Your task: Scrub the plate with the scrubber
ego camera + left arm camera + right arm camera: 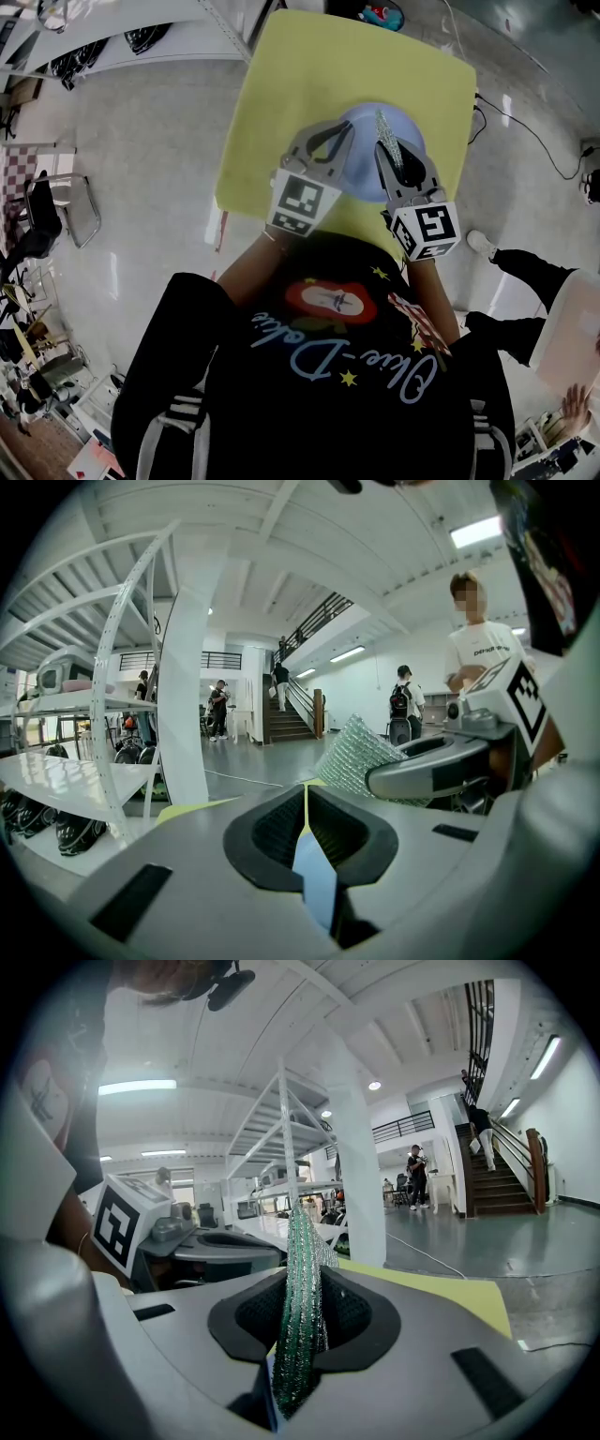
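Note:
A round light-blue plate (363, 134) is over the yellow table (300, 75) in the head view. My left gripper (331, 141) is shut on the plate's left rim; in the left gripper view a thin blue sliver of the plate (316, 874) sits pinched between the dark pads. My right gripper (400, 161) is shut on a silvery-green mesh scrubber (388, 139), which stands on edge over the plate's right part. In the right gripper view the scrubber (302, 1297) rises between the jaws, and the left gripper (220, 1246) shows beside it. The left gripper view shows the scrubber (356, 754) too.
The yellow table's edges drop off to a grey floor on all sides. White shelving racks (141, 42) stand at the far left, a chair (66, 211) at the left, and a cable (525, 131) runs on the floor at the right. A person (480, 653) stands nearby.

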